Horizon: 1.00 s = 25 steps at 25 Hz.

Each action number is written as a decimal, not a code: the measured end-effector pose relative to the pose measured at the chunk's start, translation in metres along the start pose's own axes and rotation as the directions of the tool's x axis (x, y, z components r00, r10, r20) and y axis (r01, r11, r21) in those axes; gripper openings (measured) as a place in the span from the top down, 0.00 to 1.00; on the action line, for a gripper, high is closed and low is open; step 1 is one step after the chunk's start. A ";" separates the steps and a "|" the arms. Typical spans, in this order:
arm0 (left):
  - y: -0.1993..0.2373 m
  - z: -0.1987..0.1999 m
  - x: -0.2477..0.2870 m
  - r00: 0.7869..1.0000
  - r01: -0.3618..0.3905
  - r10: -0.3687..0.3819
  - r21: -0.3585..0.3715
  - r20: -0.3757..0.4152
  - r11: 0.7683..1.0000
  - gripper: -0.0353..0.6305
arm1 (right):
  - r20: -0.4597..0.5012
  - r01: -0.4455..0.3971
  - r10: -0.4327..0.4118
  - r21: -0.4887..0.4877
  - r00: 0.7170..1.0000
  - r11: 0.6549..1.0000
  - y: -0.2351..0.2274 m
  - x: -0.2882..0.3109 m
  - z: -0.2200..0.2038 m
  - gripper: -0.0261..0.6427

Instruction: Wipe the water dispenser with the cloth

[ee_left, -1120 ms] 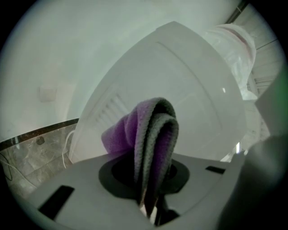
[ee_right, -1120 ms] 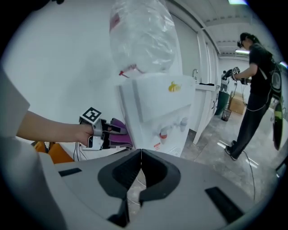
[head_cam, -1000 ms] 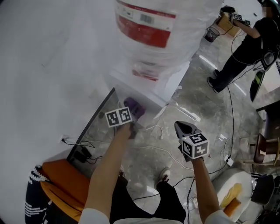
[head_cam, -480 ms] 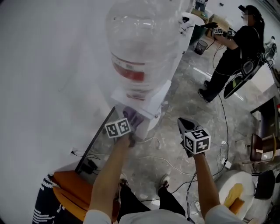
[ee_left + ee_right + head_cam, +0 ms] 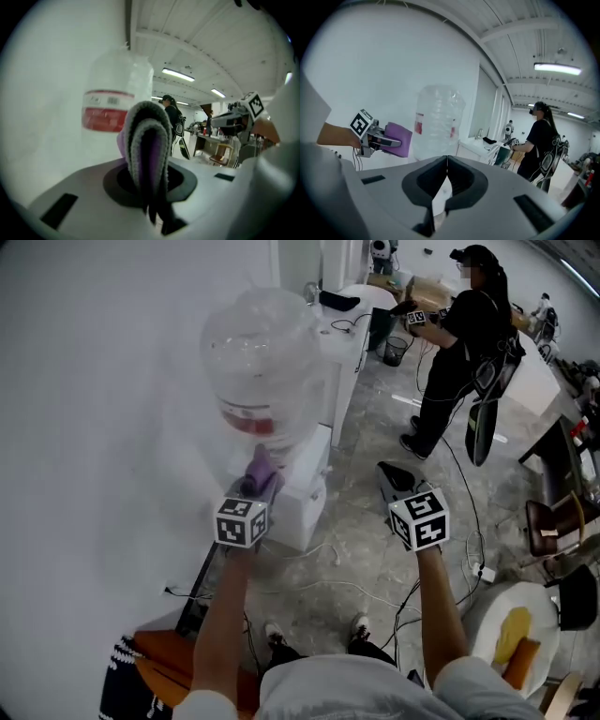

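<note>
Cloth [image 5: 260, 466] in L gripper [image 5: 262, 486], before dispenser [image 5: 306, 505]

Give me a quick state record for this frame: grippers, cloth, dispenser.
left gripper: shut on the purple cloth
right gripper: jaws together, nothing between them, held apart from the dispenser
cloth position: raised beside the bottle; contact cannot be told
water dispenser: white body, bottle on top
bystander: person standing behind
</note>
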<state>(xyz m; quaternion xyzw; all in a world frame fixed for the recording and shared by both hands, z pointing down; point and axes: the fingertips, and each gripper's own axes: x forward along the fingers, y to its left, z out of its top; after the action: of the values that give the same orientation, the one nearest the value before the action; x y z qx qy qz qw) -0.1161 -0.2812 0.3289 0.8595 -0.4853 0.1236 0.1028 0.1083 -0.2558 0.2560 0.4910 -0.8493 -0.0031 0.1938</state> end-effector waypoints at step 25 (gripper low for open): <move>-0.097 0.131 -0.107 0.973 -0.021 -0.072 0.393 0.219 0.919 0.86 | 0.178 0.025 -0.007 -0.098 0.984 0.995 0.015 -0.098 0.084 0.94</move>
<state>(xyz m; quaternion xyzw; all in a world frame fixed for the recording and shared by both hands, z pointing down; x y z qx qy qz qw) -0.0717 -0.1842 0.1652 0.8773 -0.4479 0.1170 -0.1266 0.1107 -0.1818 0.1493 0.4852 -0.8581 -0.0907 0.1414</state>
